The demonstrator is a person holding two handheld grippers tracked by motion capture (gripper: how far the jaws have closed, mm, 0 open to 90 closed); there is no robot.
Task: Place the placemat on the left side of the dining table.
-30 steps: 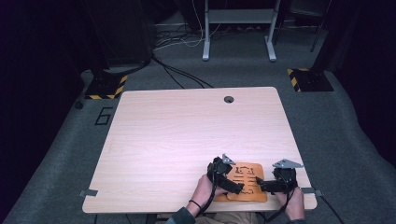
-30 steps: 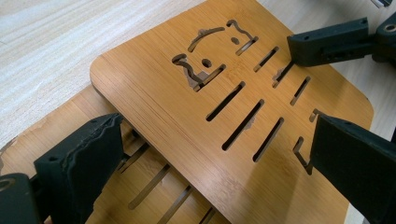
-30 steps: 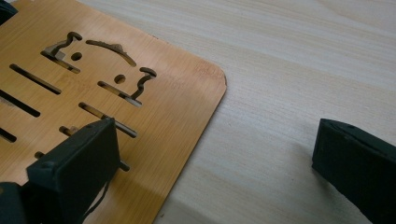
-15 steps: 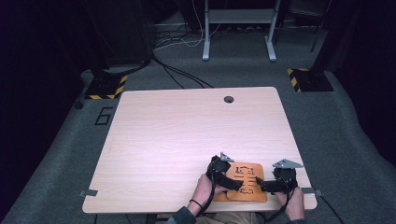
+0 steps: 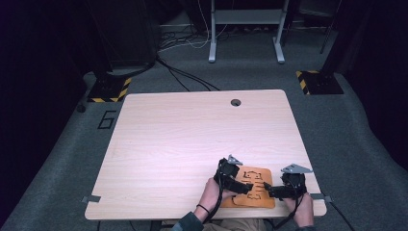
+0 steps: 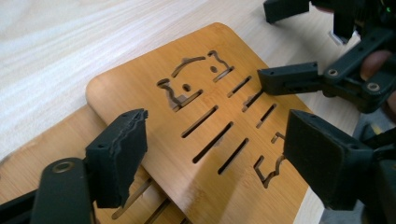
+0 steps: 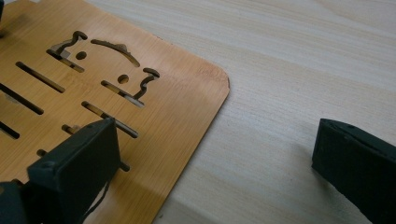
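Observation:
A bamboo board (image 5: 260, 174) with a cat-shaped outline and slots cut through it lies near the table's front edge. In the left gripper view this board (image 6: 210, 93) rests on a second, similar board (image 6: 42, 140). My left gripper (image 6: 215, 140) hovers low over the upper board; its jaws have just been closing but remain apart, with the board's width below and between them and no pad touching it. My right gripper (image 7: 217, 135) is open, one jaw over the board's (image 7: 154, 107) right edge, the other over bare table. In the high view my left gripper (image 5: 248, 189) and right gripper (image 5: 267, 187) point at each other.
The light wooden table (image 5: 192, 134) has a round cable hole (image 5: 235, 102) at its far edge. Both hands sit at the front edge. On the floor beyond stand two yellow-and-black striped bases (image 5: 108, 91) and a metal frame (image 5: 245, 29) with cables.
The left hand has shifted slightly over the board. The right hand and the boards keep their places.

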